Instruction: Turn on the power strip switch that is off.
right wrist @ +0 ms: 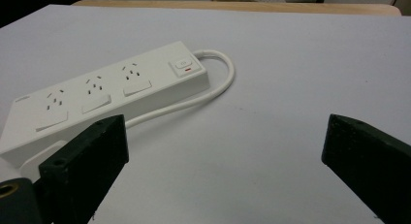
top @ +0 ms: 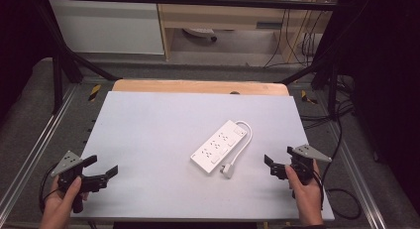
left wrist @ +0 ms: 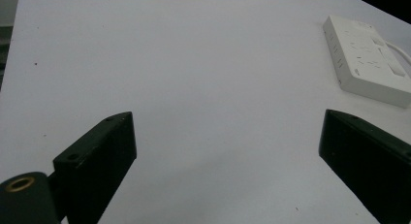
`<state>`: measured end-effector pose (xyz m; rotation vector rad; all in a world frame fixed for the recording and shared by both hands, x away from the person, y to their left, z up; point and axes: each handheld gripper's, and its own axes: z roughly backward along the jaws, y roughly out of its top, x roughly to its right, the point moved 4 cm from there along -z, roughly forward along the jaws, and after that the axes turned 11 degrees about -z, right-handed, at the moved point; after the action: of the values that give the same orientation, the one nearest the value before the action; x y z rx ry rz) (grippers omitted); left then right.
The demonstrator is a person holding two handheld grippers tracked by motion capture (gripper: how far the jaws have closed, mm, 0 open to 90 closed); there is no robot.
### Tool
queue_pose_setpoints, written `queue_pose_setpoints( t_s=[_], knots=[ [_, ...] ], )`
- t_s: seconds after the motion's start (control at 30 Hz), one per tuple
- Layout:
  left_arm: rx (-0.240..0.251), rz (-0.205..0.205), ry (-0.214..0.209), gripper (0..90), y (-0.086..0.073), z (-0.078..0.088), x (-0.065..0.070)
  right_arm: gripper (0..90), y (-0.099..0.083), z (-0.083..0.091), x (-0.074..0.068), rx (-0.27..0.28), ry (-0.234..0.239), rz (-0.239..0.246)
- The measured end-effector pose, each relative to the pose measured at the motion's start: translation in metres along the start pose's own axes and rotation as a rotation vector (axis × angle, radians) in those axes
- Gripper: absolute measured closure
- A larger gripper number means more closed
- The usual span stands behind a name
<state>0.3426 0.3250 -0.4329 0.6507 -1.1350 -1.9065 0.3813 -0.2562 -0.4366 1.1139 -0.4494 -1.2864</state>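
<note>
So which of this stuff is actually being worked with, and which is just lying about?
In the job:
white power strip
its cord and plug
left gripper, open
right gripper, open

Lying about:
white tabletop, just the work surface
cables on the floor

White power strip [top: 219,146], red-marked switch [right wrist: 185,66], black jaws.
</note>
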Motion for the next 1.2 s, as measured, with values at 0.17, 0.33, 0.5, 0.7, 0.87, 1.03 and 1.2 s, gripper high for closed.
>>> queue_pose_setpoints(
  t_s=[0.17, 0.33, 0.5, 0.7, 0.87, 1.03, 1.2],
  knots=[
    [-0.004, -0.001, -0.001, 6.3, -0.001, 0.0, 0.0, 3.4, 0.007, -0.004, -0.009, -0.008, 0.017, 0.018],
    [-0.006, 0.008, 0.003, 6.3, -0.001, 0.0, -0.001, 2.9, 0.019, -0.003, -0.016, 0.029, 0.016, 0.041],
    [-0.007, 0.007, 0.005, 6.3, -0.001, 0.0, -0.001, 3.1, 0.028, -0.004, -0.017, 0.075, 0.005, 0.042],
    [-0.01, 0.002, 0.005, 6.2, -0.001, 0.0, 0.0, 3.5, 0.039, -0.005, -0.024, 0.119, 0.009, 0.032],
    [-0.019, -0.001, 0.011, 6.3, -0.002, -0.001, 0.0, 3.0, 0.049, -0.008, -0.034, 0.09, 0.045, 0.05],
    [-0.022, -0.003, 0.012, 6.2, -0.002, -0.001, 0.0, 3.2, 0.058, -0.013, -0.04, 0.074, 0.053, 0.068],
    [-0.021, -0.005, 0.014, 6.2, -0.002, -0.001, 0.0, 3.2, 0.063, -0.02, -0.048, 0.068, 0.071, 0.083]
  ],
)
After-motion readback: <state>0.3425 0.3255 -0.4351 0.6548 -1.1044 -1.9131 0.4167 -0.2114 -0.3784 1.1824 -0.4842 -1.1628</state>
